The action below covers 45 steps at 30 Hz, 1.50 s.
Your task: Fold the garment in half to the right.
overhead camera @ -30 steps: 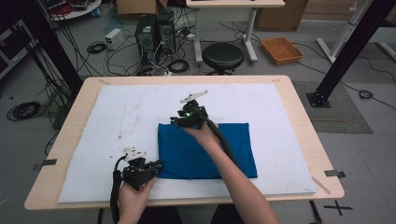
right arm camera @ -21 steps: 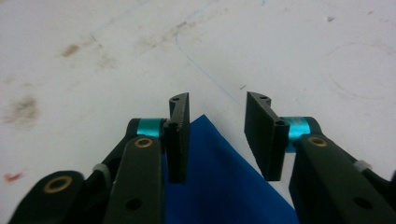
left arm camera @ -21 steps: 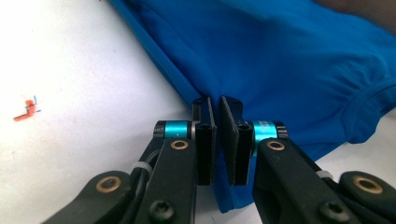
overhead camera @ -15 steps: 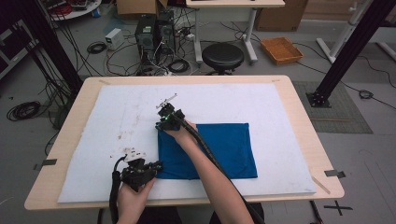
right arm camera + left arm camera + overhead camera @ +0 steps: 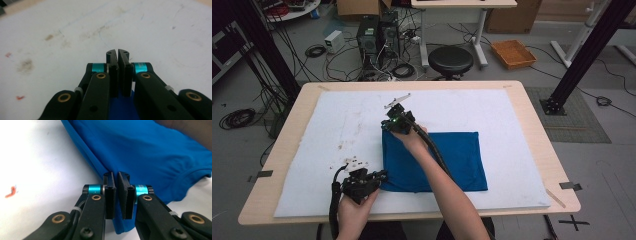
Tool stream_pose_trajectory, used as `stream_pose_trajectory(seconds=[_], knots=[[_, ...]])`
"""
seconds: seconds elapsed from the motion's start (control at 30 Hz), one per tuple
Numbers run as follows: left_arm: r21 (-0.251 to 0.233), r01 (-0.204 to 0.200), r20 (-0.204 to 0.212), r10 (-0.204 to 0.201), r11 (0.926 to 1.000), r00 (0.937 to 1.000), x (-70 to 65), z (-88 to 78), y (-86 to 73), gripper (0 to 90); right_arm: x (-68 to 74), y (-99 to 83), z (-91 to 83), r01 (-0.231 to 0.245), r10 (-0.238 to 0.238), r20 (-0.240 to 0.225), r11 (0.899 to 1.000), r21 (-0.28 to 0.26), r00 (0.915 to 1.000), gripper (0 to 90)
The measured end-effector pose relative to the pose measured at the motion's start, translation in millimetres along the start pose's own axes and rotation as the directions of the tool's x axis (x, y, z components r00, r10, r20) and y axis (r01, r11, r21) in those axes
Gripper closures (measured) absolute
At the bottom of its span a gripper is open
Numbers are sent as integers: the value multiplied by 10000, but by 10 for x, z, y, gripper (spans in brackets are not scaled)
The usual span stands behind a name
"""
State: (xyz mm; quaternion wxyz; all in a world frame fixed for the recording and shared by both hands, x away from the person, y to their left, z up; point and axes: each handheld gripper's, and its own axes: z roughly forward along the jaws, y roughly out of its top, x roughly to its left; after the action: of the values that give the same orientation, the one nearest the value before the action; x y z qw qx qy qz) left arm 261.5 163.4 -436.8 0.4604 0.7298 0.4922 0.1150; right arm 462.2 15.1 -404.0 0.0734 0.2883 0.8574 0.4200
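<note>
On the desk's (image 5: pixel 532 115) stained white mat (image 5: pixel 327 130) (cables littering the far floor), we clamp both tools, left (image 5: pixel 382 176) and right (image 5: pixel 388 125), on the blue cloth (image 5: pixel 452 160).

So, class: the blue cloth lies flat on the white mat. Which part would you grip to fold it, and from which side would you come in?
Grip the blue cloth at its left corners, coming in from the left edge. It lies flat, so only the thin edge offers a pinch. The left gripper is shut on the near-left corner; the right gripper, jaws just closed, sits at the far-left corner with blue cloth under it.
</note>
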Motion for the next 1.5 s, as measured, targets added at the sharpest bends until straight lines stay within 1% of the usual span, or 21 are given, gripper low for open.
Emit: stream_pose_trajectory(seconds=[0.1,0.17,0.23,0.37,0.43,0.53,0.57,0.6,0.77,0.87,0.93,0.97,1.03,1.07,1.13,1.23,1.27,1.33,1.43,1.47,1.5], knots=[[-130,-168,274,171,9998,9995,-88,-20,71,841,-62,16,-211,-159,150,-260,9991,-381,9996,880],[-166,-380,563,389,9991,9977,-184,-8,135,842,-134,3,-372,-283,258,-424,9978,-597,9988,880],[-200,-591,835,606,9981,9947,-291,17,196,842,-212,-22,-520,-422,377,-628,9965,-727,9973,880],[-260,-837,1332,865,9961,9873,-498,101,297,842,-372,-93,-801,-611,536,-810,9938,-930,9953,880],[-264,-878,1583,909,9958,9832,-586,164,339,842,-435,-130,-906,-659,578,-850,9932,-959,9947,880],[-213,-959,1826,981,9952,9783,-693,264,381,842,-530,-196,-1058,-602,539,-708,9941,-903,9960,880],[-179,-991,1968,1007,9949,9753,-747,321,402,842,-556,-216,-1093,-577,516,-676,9941,-917,9964,880],[-163,-1006,2040,1018,9948,9737,-786,359,415,841,-611,-257,-1162,-573,515,-637,9941,-919,9966,880],[-145,-1131,2415,1133,9935,9638,-990,562,468,842,-812,-407,-1395,-398,357,-491,9957,-840,9982,881],[-79,-1139,2635,1119,9935,9581,-1118,702,492,842,-929,-501,-1524,-301,270,-413,9967,-754,9988,881],[-18,-1208,2789,1165,9927,9532,-1208,807,503,842,-1018,-576,-1606,-307,280,-387,9969,-722,9989,882],[-7,-1177,2837,1131,9930,9522,-1251,855,505,842,-1069,-625,-1652,-365,340,-379,9970,-683,9987,882],[85,-1240,2927,1161,9922,9491,-1330,942,509,842,-1132,-686,-1706,-433,419,-302,9978,-497,9987,882],[129,-1269,2954,1175,9918,9481,-1357,974,512,841,-1170,-724,-1734,-304,297,-176,9988,-384,9994,882],[197,-1313,3064,1191,9911,9444,-1440,1064,517,841,-1218,-776,-1781,-251,249,-76,9994,-236,9997,882],[268,-1373,3151,1220,9902,9412,-1545,1171,524,842,-1274,-848,-1842,-240,241,82,9996,-119,9997,882],[273,-1377,3156,1222,9901,9410,-1581,1205,523,841,-1293,-871,-1858,-240,240,117,9997,-59,9996,882],[319,-1403,3234,1226,9896,9383,-1637,1268,520,841,-1328,-921,-1888,-253,251,224,9996,89,9994,881],[395,-1492,3242,1286,9880,9372,-1703,1336,508,841,-1383,-998,-1920,-252,245,383,9995,188,9990,881],[403,-1496,3234,1287,9879,9375,-1723,1359,503,841,-1400,-1027,-1934,-317,307,405,9992,247,9987,881],[433,-1566,3242,1343,9867,9364,-1741,1385,500,841,-1421,-1056,-1946,-341,329,445,9991,265,9985,881]])
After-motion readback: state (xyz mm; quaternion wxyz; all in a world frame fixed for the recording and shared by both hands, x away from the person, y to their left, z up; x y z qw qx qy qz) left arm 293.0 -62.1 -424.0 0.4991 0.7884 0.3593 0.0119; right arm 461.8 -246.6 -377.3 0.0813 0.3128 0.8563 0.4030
